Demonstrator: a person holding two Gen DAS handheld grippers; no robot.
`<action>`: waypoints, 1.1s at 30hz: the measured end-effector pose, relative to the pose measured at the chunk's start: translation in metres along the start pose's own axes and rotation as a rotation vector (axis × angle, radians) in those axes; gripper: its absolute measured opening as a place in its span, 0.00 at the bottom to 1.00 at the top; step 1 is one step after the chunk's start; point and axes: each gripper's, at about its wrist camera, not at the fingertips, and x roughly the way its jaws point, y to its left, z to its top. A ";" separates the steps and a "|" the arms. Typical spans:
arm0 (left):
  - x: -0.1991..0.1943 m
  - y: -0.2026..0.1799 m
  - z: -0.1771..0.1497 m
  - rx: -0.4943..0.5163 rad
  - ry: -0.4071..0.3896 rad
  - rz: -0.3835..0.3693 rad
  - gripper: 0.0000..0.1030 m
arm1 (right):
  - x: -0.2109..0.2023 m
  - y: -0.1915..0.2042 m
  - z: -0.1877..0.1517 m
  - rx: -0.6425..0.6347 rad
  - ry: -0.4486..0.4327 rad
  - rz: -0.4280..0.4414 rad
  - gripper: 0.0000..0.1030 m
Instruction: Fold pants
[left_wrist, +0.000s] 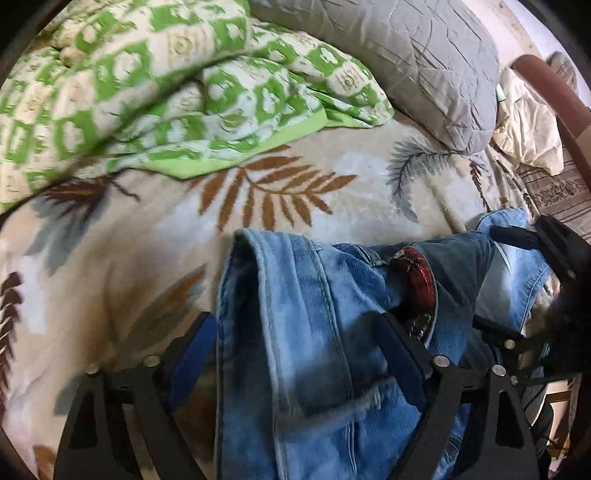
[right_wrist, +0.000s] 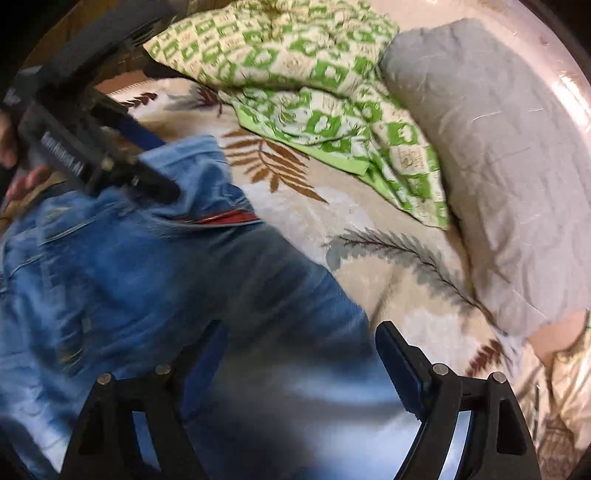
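Note:
Light blue jeans (left_wrist: 295, 295) lie bunched on a leaf-print blanket (left_wrist: 147, 236), with a red patch (left_wrist: 415, 271) showing in the folds. My left gripper (left_wrist: 295, 328) points down over a folded leg. Its jaws stand wide with denim between them, and the pads do not visibly press on it. My right gripper (right_wrist: 303, 332) is open too, over a darker, blurred stretch of the jeans (right_wrist: 147, 266). Each wrist view shows the other gripper: the right gripper (left_wrist: 535, 236) at the right edge, the left gripper (right_wrist: 155, 162) at the upper left with a hand behind it.
A green-and-cream patterned quilt (left_wrist: 147, 92) is heaped at the back of the bed. A grey pillow (left_wrist: 424, 66) lies beside it. A crumpled cream cloth (left_wrist: 528, 122) and a brown wooden rail (left_wrist: 543, 81) are at the far right.

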 end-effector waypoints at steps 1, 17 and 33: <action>0.003 0.001 0.000 0.010 0.002 0.028 0.59 | 0.011 -0.004 0.003 0.003 0.018 0.034 0.82; -0.035 0.052 0.002 -0.069 -0.090 0.157 0.14 | 0.032 -0.004 0.087 0.179 -0.050 0.032 0.11; -0.102 -0.113 -0.043 0.138 -0.211 0.017 0.96 | -0.156 -0.157 -0.156 0.706 -0.137 -0.078 0.92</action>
